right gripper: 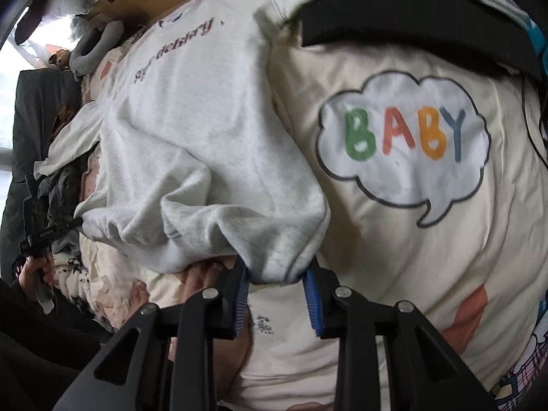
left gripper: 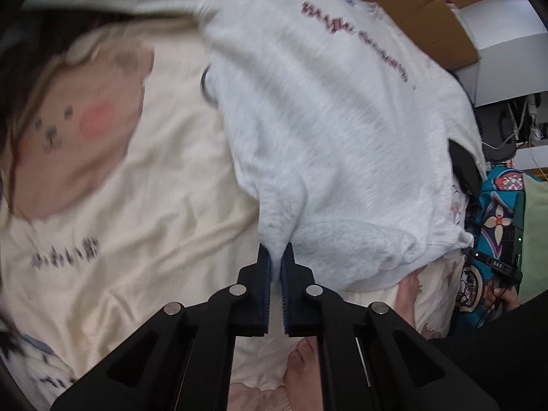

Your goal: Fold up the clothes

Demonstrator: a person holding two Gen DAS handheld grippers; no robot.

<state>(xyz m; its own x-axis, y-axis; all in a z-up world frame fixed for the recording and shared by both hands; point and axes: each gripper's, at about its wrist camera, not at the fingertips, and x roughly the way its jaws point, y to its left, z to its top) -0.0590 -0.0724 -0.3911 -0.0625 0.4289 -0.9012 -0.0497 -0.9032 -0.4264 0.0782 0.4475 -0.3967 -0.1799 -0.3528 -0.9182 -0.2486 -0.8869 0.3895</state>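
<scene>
On the cream bedcover, nearest each camera, both grippers clamp the hem of one pale grey sweatshirt. The left gripper has its fingers clenched tight on a thin pinch of hem; the right gripper grasps a thicker bunched fold. Beyond the fingers, the sweatshirt lies draped across the bedcover, between its bear print and its "BABY" speech bubble. Cardboard lies beyond the sweatshirt.

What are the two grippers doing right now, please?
Left gripper: shut on the grey sweatshirt hem.
Right gripper: shut on a thicker bunch of the same hem.
</scene>
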